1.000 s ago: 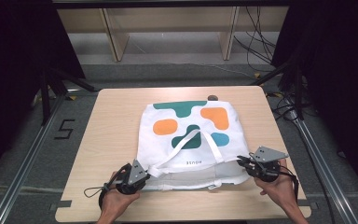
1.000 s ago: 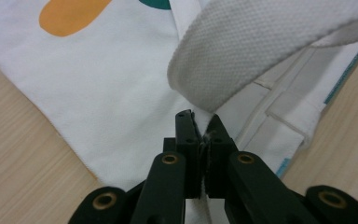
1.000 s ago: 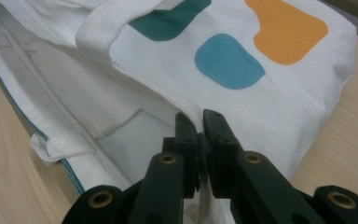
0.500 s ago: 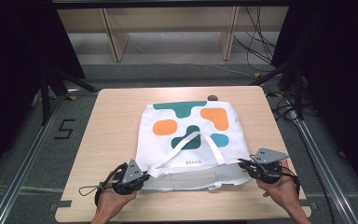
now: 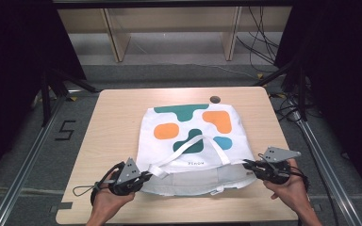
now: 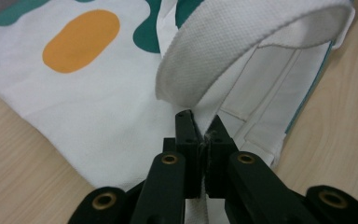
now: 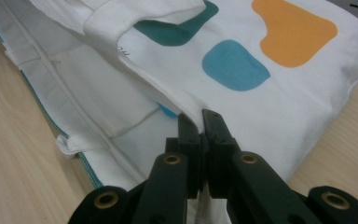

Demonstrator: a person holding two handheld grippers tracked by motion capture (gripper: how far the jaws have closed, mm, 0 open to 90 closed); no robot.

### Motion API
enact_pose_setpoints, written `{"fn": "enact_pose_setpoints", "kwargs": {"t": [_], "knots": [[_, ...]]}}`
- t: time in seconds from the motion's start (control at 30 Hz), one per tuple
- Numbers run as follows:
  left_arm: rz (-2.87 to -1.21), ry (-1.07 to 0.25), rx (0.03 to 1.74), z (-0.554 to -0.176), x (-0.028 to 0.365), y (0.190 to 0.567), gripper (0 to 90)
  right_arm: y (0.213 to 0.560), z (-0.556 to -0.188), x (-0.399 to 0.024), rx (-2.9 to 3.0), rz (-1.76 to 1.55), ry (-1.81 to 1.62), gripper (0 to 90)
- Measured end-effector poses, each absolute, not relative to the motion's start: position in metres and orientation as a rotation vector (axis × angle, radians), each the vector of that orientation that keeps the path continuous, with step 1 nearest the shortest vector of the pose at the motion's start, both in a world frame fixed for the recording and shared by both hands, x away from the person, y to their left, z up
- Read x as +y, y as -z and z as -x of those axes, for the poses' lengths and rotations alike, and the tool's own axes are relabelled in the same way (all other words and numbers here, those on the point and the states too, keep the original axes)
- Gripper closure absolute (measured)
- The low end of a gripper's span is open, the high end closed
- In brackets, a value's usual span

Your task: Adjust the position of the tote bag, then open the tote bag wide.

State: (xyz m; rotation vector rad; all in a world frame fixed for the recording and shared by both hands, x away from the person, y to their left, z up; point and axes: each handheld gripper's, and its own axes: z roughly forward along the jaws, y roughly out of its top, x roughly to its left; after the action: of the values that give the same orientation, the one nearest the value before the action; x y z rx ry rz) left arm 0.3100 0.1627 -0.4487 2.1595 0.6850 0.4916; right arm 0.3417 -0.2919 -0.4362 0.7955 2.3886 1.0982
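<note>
A white tote bag (image 5: 193, 127) with orange, green and blue blobs lies flat on the wooden table (image 5: 118, 122), its open mouth toward me. My left gripper (image 5: 146, 176) is shut on the upper layer of the bag's mouth at its left end. In the left gripper view the jaws (image 6: 200, 119) pinch the white cloth just under a looping handle strap (image 6: 223, 51). My right gripper (image 5: 247, 164) is shut on the same upper edge at the right corner. There the cloth runs between the closed jaws (image 7: 200, 116), and the bag's pale inner lining (image 7: 98, 102) shows beside them.
A dark round hole (image 5: 214, 99) sits in the tabletop behind the bag. Wooden shelf legs (image 5: 115, 37) stand beyond the table. Cables (image 5: 264, 42) lie on the floor at the right and a "5" mark (image 5: 66, 130) at the left. Bare table surrounds the bag.
My left gripper has risen a little and drawn slightly left, lifting the bag's upper edge with it. The right gripper has stayed in place.
</note>
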Motion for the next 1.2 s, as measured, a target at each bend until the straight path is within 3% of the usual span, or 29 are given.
{"fn": "enact_pose_setpoints", "kwargs": {"t": [0.4, 1.2], "knots": [[-2.131, -0.458, 0.665, -0.312, 0.168, 0.426, 86.2, 0.409, -0.344, -0.291, 2.419, -0.777, -1.134, 87.6], [-2.109, -0.333, 0.637, -0.327, 0.175, 0.324, 86.8, 0.298, -0.366, -0.293, 2.518, -0.734, -1.214, 88.1]]}}
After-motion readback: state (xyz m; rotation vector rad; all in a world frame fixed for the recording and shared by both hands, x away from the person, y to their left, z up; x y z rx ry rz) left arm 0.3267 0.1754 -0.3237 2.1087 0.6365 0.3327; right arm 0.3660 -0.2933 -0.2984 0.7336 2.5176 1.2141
